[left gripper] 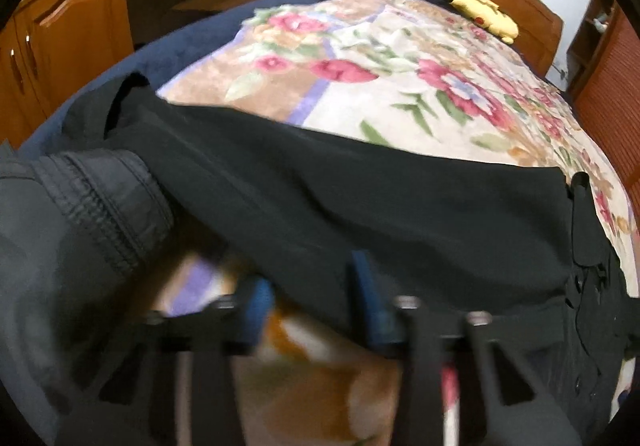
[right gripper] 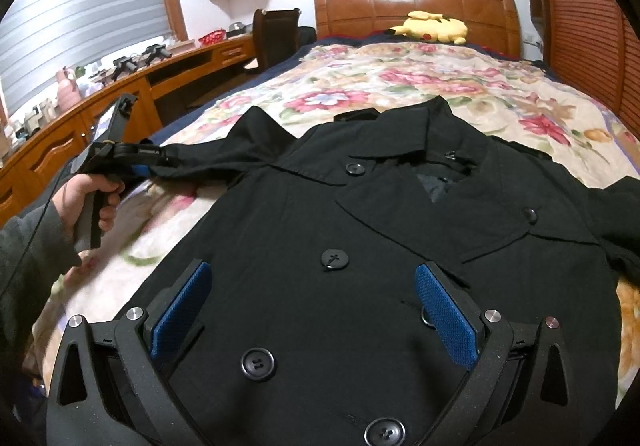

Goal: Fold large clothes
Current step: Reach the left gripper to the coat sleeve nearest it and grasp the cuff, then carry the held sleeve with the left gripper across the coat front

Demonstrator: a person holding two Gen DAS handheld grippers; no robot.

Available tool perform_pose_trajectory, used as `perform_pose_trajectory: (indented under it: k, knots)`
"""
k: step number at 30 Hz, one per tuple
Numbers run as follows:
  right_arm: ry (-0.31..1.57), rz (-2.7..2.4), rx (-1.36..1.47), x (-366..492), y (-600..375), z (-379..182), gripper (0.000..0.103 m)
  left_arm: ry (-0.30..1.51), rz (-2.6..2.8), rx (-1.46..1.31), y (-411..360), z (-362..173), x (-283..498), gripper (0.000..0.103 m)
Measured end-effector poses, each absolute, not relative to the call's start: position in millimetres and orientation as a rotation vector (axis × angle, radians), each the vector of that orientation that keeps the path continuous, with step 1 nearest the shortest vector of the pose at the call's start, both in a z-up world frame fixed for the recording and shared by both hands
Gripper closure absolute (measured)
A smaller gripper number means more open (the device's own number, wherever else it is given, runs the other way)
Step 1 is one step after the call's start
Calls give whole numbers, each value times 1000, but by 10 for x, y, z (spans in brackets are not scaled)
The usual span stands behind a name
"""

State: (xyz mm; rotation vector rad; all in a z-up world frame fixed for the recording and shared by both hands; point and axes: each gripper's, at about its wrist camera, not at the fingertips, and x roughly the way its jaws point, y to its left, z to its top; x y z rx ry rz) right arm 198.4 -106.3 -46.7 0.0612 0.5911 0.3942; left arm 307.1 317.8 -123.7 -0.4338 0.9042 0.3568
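Note:
A black double-breasted coat [right gripper: 360,230] lies front up on the floral bedspread [right gripper: 400,78], collar toward the headboard. My right gripper [right gripper: 316,294] is open and empty, hovering over the coat's chest between its buttons. My left gripper [right gripper: 150,166] is shut on the end of the coat's left sleeve [right gripper: 208,162] and holds it out to the left, lifted off the bed. In the left wrist view the sleeve [left gripper: 360,206] drapes across the blurred blue pads [left gripper: 370,298] of the left gripper [left gripper: 316,302], and a dark cuff [left gripper: 100,202] shows at left.
A yellow plush toy [right gripper: 434,26] lies by the wooden headboard [right gripper: 416,2]. A wooden desk [right gripper: 120,94] with small items runs along the left wall, with a chair [right gripper: 276,34] beside the bed. A slatted wardrobe [right gripper: 588,26] stands on the right.

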Motion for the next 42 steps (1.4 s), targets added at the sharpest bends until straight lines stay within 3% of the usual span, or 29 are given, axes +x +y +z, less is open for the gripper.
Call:
perform_pose_trajectory:
  k: [2,6,17,30,33,38,42]
  knots:
    - [590,396,63,1991,-1063,-459,0,900,352,-431,3165,-1218,3061,97]
    - [580,402,75,2001,-1085,-406,0,829,306,-319,2919,-944,2980,102]
    - [518,355,115,1956,-1404,-154,0,692,71,-165,1856,-104,2670,103]
    - [524,308,95,1843,-1769,-168,0,710,-101,14,570,-73,2263,103]
    - [526,306,119,1846,-1836,-171,0,726,-105,39,447,-80,2172,98]
    - [530,312,115,1850,-1836,-182,0,727,-112,56,485,-62,1971,77]
    - [530,320,109,1831,-1778,-177,0,713,-102,73,542,-18,1815,67]
